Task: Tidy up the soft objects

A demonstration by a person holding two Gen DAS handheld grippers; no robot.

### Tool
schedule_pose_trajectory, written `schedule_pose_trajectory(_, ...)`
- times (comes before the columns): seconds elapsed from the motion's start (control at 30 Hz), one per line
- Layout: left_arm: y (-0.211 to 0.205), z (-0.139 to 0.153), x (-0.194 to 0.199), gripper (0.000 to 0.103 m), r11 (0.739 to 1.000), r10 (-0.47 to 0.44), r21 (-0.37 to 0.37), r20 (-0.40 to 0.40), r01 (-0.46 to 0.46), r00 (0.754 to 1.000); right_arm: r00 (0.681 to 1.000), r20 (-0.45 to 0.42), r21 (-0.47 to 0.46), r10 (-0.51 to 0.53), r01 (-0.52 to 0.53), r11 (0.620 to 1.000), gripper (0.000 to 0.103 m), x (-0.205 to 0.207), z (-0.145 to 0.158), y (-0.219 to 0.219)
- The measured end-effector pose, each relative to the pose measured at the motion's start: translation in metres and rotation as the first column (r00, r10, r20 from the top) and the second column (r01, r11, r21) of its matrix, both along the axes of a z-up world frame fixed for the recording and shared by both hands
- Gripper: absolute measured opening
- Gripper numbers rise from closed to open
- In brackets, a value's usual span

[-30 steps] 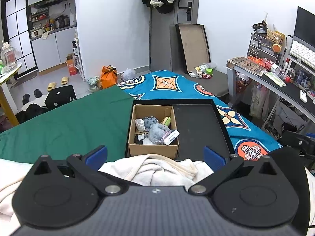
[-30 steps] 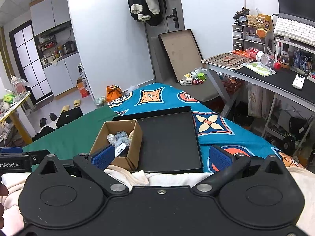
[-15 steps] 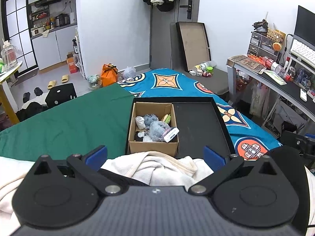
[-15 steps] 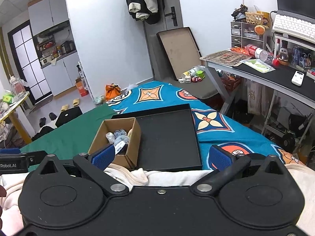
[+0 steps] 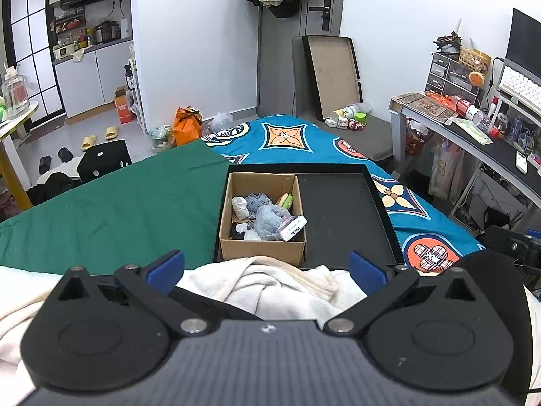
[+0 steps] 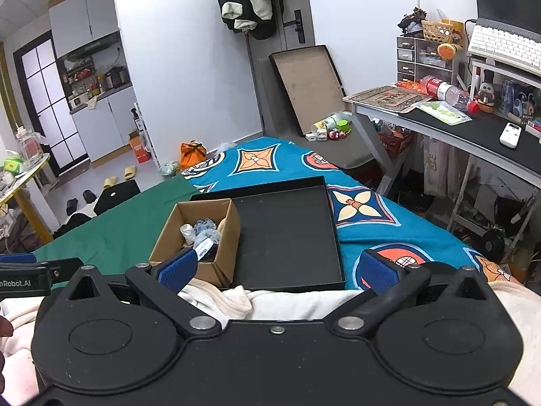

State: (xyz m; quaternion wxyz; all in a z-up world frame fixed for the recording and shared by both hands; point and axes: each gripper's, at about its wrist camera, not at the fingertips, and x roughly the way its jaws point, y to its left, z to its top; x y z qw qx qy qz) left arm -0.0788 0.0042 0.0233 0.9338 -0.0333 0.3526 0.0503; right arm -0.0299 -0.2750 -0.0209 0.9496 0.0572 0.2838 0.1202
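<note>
Left tongs (image 5: 267,267): mine, spread wide, gripping nothing.
Right tongs (image 6: 275,269): mine, likewise released.
Cream fleece blanket (image 5: 270,287): bunched right under both tongs' tips.
Brown cardboard box (image 5: 262,247): just beyond the blanket, holding grey plush toys (image 5: 267,215).
Shallow black rectangular tray (image 6: 287,237): under the box, bare floor ahead of the right tongs.

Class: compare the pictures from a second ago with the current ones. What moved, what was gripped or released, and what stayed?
Both grippers, left and right, rose and drew back slightly, so the box and tray sit lower in view. Nothing was gripped or released. Both remain open; the box's contents and the white cloth are unchanged.
</note>
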Motion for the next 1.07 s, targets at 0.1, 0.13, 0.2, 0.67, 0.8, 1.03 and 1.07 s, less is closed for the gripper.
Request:
schedule_pose_trajectory(0.1,0.0006,-0.0029,-0.0006,0.103,1.000,0.002,-0.003,-0.004,-0.002,1.000,1.000,0.003,-0.004,-0.002,0.002,1.000,0.103,-0.0011,0.0000,0.0005)
schedule_pose_trajectory(0.13,0.0007,-0.0032,-0.0002,0.103,1.000,0.002,-0.003,-0.005,-0.002,1.000,1.000,0.005,-0.006,-0.002,0.002,1.000,0.103,-0.0014,0.0002,0.0010)
schedule_pose_trajectory(0.2,0.0009,-0.0040,0.0002,0.103,1.000,0.004,-0.003,-0.006,-0.004,1.000,1.000,0.006,-0.006,0.000,0.000,1.000,0.103,-0.0018,0.0007,0.0009)
schedule_pose_trajectory(0.67,0.0023,-0.0068,0.0001,0.103,1.000,0.011,0.003,-0.011,-0.011,1.000,1.000,0.003,-0.006,0.002,-0.002,1.000,0.103,-0.0017,-0.0011,0.0005)
schedule_pose_trajectory(0.8,0.0026,-0.0078,-0.0010,0.103,1.000,0.009,0.010,-0.012,-0.009,1.000,1.000,-0.011,0.013,0.026,-0.026,1.000,0.103,-0.0018,-0.0011,0.0005)
schedule_pose_trajectory(1.03,0.0006,-0.0090,-0.0005,0.103,1.000,-0.004,0.001,-0.016,0.004,1.000,1.000,-0.012,0.009,0.026,-0.026,1.000,0.103,-0.0022,-0.0009,0.0017)
schedule_pose_trajectory(1.07,0.0002,-0.0092,-0.0004,0.103,1.000,-0.004,0.004,-0.017,0.004,1.000,1.000,-0.013,0.009,0.026,-0.026,1.000,0.103,-0.0020,-0.0011,0.0016)
